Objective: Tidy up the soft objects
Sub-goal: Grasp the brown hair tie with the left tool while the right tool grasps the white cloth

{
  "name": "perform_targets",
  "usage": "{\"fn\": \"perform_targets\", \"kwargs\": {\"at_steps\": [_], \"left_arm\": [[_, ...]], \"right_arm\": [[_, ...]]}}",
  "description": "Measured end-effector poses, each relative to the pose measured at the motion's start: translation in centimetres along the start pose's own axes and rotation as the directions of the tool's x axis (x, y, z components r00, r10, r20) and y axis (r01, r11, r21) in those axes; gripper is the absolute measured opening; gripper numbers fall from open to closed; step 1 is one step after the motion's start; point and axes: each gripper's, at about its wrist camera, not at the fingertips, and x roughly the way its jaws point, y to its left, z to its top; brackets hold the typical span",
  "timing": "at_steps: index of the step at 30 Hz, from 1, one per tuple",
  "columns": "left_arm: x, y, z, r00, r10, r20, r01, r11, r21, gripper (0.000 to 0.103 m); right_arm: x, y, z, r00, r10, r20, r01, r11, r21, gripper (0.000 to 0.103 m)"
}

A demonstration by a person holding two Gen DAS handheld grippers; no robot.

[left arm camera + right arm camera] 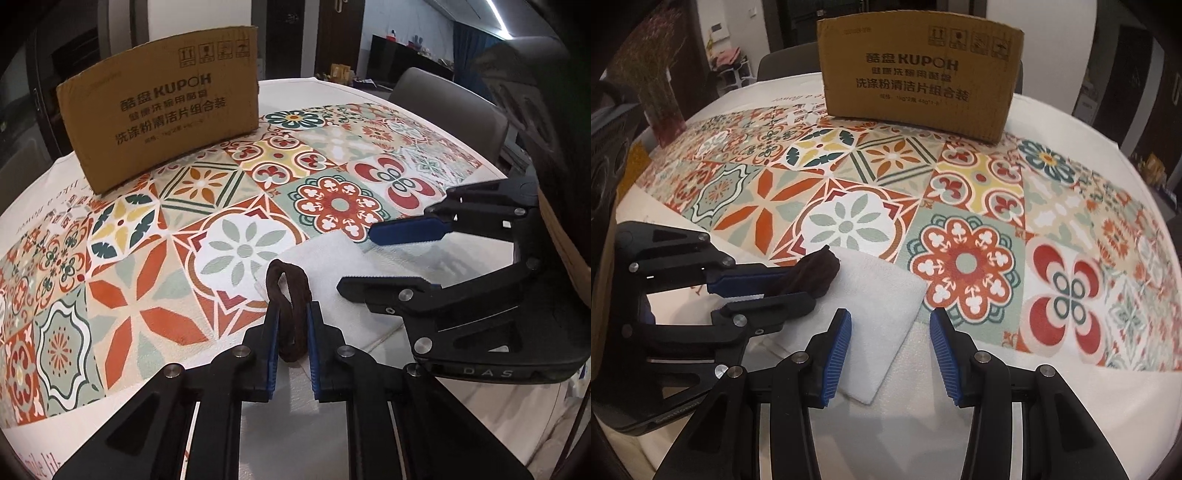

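Observation:
A dark brown soft band (293, 295) stands up as a loop between the blue pads of my left gripper (294, 314), which is shut on it. From the right wrist view the same band (816, 269) bulges out past the left gripper (803, 286). A folded white cloth (332, 258) lies flat on the table beside the band. My right gripper (891, 317) hangs open over the white cloth (882, 291), its pads apart with the cloth's near corner between them. In the left wrist view the right gripper (356, 258) comes in from the right.
A cardboard box (919, 70) with printed text stands at the far side of the patterned tablecloth (960, 258). A chair (443, 107) sits behind the table. A vase of dried flowers (661, 92) stands at the far left edge.

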Motion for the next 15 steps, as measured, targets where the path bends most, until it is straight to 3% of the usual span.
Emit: {"fn": "perform_targets", "kwargs": {"at_steps": [7, 15], "left_arm": [[-0.2, 0.3, -0.3, 1.0, 0.003, 0.0, -0.003, 1.0, -0.016, 0.015], [-0.4, 0.4, -0.6, 1.0, 0.017, 0.004, -0.017, 1.0, -0.01, 0.015]], "right_arm": [[-0.3, 1.1, 0.7, 0.998, -0.022, 0.056, 0.028, 0.994, -0.106, 0.046], [0.9, 1.7, 1.1, 0.998, 0.049, 0.035, -0.043, 0.987, -0.155, 0.045]]}}
